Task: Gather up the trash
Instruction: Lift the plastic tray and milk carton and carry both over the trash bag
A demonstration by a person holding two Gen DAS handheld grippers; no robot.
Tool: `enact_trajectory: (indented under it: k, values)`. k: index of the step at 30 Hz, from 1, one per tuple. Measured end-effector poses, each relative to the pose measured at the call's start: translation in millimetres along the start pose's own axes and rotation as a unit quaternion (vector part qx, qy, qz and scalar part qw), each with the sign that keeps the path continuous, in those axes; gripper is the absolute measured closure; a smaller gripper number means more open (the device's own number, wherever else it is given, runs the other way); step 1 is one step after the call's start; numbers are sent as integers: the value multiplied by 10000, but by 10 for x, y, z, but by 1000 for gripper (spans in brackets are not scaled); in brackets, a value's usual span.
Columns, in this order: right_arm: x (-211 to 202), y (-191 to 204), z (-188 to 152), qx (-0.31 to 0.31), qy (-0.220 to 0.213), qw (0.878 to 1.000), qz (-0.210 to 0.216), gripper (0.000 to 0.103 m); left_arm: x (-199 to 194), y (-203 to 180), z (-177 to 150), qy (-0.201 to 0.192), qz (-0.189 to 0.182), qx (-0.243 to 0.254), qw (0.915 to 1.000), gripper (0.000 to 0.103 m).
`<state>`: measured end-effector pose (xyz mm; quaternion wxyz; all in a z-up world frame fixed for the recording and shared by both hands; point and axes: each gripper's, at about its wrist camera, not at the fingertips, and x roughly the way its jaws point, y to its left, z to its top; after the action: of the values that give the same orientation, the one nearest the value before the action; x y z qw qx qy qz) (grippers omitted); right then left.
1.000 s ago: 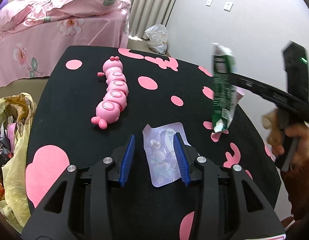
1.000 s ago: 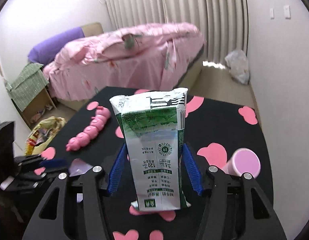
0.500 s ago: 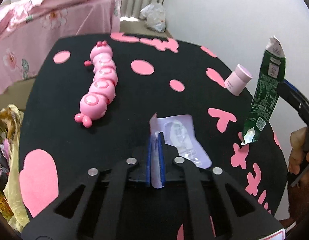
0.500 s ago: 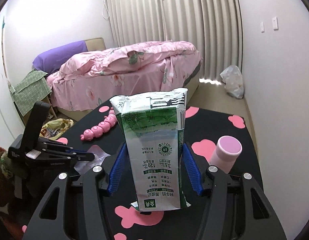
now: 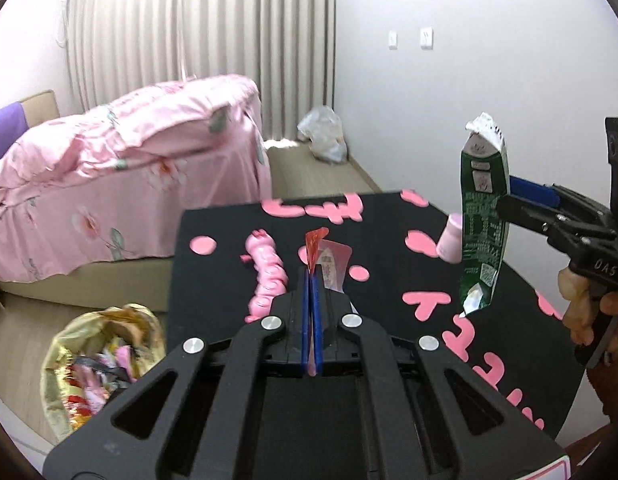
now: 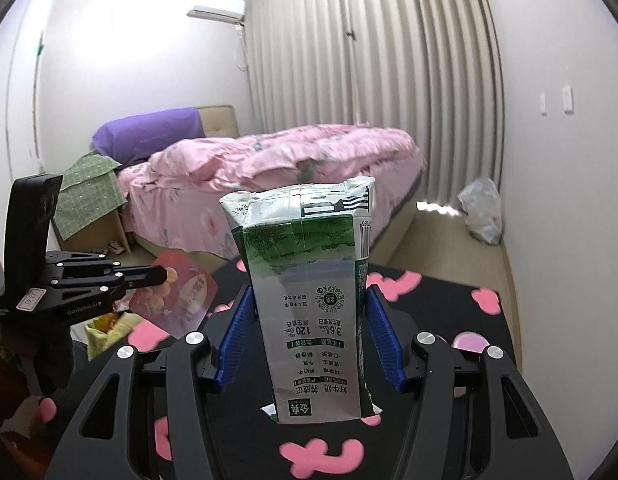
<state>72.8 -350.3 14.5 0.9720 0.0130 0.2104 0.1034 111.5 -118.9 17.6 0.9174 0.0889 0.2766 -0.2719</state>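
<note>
Black counter with pink shapes, bed beyond. Trash bag on the floor, left. Right gripper fingers clamp an upright carton above the counter; left gripper fingers pinch a flat wrapper, raised.

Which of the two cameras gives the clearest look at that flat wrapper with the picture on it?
The right wrist view: there the wrapper shows its printed face, pinched at one edge by the left tool above the table. The left wrist view sees the wrapper nearly edge-on, partly hidden behind its own shut fingers.
</note>
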Motion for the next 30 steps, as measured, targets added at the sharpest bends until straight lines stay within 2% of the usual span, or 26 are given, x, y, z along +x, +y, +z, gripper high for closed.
enact_trajectory:
  k: [8,17,25,30]
  values:
    - [-48,483,336,-344,-345,9981,374,49,-551,455,-50,-462,383,-363,9975,101]
    - [245,1101,579,-676,-427,9921,971,49,-920,1229,-325,-497,952,-982,9894,101]
    - [669,1592,616,-860,-161,9828,1625,49,-1031,1876,-648,-393,1428,-1551,9767,101]
    - [1196,1960,600,-759,136,9726,2192,49,-963,2235,-931,-165,1645,-1905,9677,101]
